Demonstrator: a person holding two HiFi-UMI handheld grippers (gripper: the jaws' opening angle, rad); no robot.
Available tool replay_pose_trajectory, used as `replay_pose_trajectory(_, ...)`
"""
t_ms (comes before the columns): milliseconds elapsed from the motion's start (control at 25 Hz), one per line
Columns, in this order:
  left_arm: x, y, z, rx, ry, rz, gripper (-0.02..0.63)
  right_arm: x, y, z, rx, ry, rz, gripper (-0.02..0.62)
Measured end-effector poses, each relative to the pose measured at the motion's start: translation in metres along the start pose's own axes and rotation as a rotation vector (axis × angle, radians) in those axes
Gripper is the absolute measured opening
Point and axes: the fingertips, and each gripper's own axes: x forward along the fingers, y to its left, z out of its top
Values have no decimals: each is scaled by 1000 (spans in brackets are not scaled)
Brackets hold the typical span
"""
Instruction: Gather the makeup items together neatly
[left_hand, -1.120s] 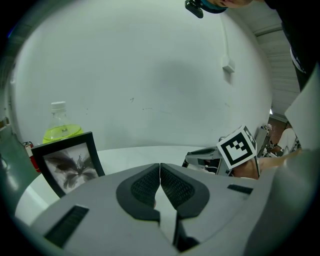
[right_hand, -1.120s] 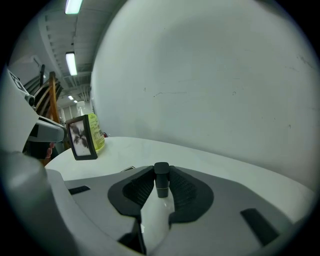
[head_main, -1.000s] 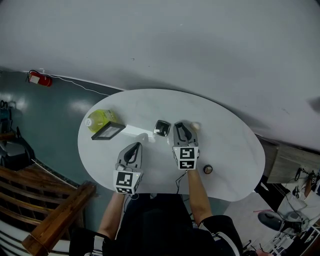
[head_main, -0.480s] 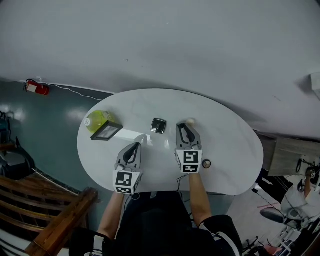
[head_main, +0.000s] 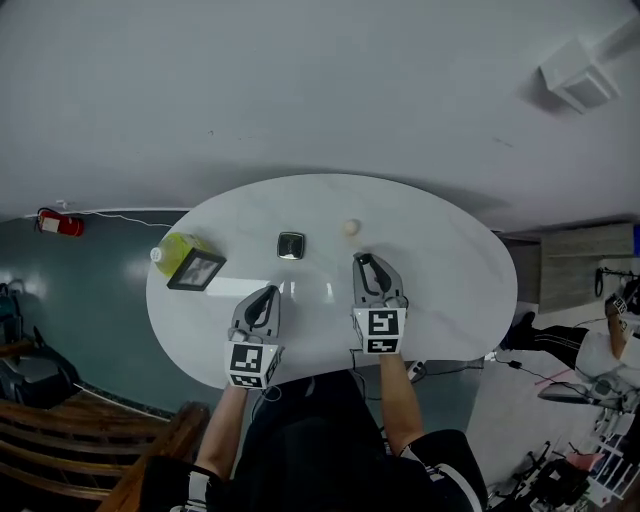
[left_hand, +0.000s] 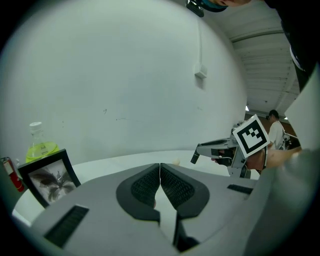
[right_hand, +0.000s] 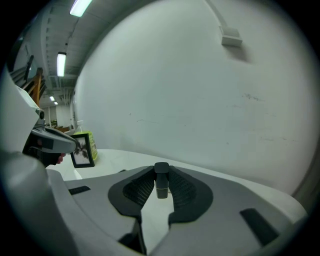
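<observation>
On the white oval table (head_main: 450, 270) lie a small square dark compact (head_main: 291, 245) and a cream ball-shaped item (head_main: 351, 227). My right gripper (head_main: 366, 262) hovers short of the ball and is shut on a small dark lipstick-like tube (right_hand: 161, 181), which stands upright between its pads. My left gripper (head_main: 268, 293) sits nearer the table's front edge, below the compact. Its jaws are shut with nothing between the pads (left_hand: 172, 185). In the left gripper view the right gripper (left_hand: 196, 158) reaches in from the right, with the cream ball (left_hand: 175, 162) just beyond.
A black picture frame (head_main: 196, 270) stands at the table's left end with a yellow-green bottle (head_main: 172, 250) behind it; both also show in the left gripper view, frame (left_hand: 47, 176) and bottle (left_hand: 37, 145). A plain white wall rises behind the table. Cables hang below the front edge.
The right gripper has drawn back from the cream ball toward the person and lifted. The left gripper shifted slightly. The head view has swung, so the table sits differently in frame.
</observation>
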Motion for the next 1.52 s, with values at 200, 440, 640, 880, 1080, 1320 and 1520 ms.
replay_pose_trajectory(200, -2, -23, -2, 30, -3, -54, 20, -32, -9, -12, 18, -5, -55, 106)
replay_pose_trajectory(440, -5, -44, -12, 54, 9, -107, 20, -60, -15, -33, 45, 9, -101, 106)
replay_pose_trajectory(640, -3, -57, -25, 65, 22, -143, 20, -73, -16, -54, 75, 25, -120, 106)
replay_pose_trajectory(880, -1, -73, -43, 75, 44, -177, 20, -83, -18, -86, 100, 51, -140, 106)
replay_pose_trajectory(1080, 3, -79, -58, 75, 68, -182, 20, -82, -21, -113, 126, 68, -144, 106)
replay_pose_trajectory(1320, 9, -83, -71, 71, 89, -183, 20, -78, -23, -134, 138, 77, -141, 106)
replay_pose_trajectory(1520, 13, -91, -80, 59, 96, -189, 20, -76, -22, -151, 128, 85, -135, 106)
